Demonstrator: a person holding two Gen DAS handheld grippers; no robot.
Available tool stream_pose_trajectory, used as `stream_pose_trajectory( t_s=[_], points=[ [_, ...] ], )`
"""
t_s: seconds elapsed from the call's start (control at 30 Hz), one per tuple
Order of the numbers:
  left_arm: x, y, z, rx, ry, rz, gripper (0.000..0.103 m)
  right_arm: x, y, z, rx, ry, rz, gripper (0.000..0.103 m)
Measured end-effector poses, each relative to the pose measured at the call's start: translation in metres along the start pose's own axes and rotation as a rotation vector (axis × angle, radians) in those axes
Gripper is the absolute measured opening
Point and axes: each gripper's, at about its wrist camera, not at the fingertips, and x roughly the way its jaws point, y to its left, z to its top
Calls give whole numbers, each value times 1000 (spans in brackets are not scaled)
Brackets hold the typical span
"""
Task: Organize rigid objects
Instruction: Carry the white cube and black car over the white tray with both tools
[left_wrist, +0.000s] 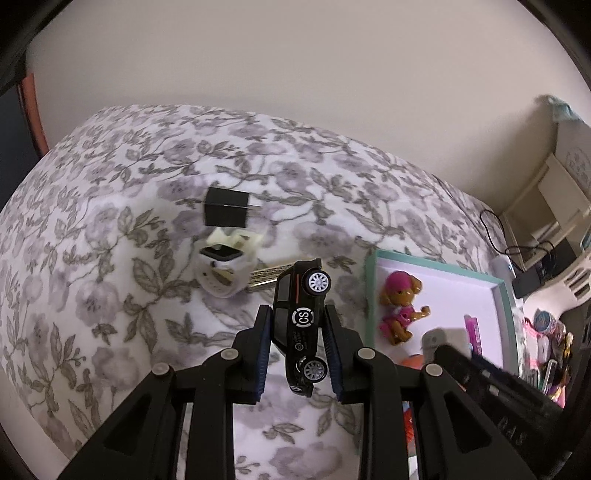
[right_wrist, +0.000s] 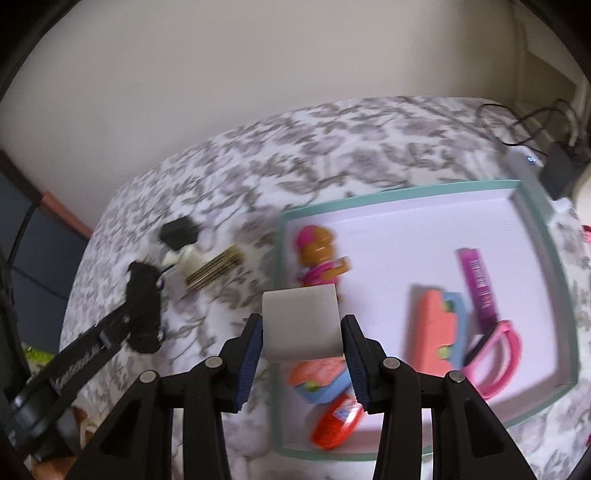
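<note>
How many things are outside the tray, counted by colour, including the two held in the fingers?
Black: 2 (toy car, plug cube)
White: 2 (block, watch with its strap)
Gold: 1 (comb-like piece)
Total: 5

Black toy car (left_wrist: 303, 325), grey-floral bedspread (left_wrist: 110, 221), teal-rimmed tray (right_wrist: 569, 295).

"CS" roundel on the black toy car (left_wrist: 301, 325).

The pup figure (right_wrist: 319, 254) is smeared by blur, its lower part behind the white block (right_wrist: 301, 323). The pink scissors (right_wrist: 496, 349) blur too.
</note>
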Motion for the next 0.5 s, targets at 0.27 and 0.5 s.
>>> stream_pose_trajectory(
  t_s=[0.27, 0.5],
  points=[
    [3, -47, -10, 89, 16, -56, 28, -6, -37, 9, 67, -37, -110, 46],
    [11, -89, -23, 197, 25, -69, 28, -17, -80, 14, 168, -81, -203, 46]
  ],
)
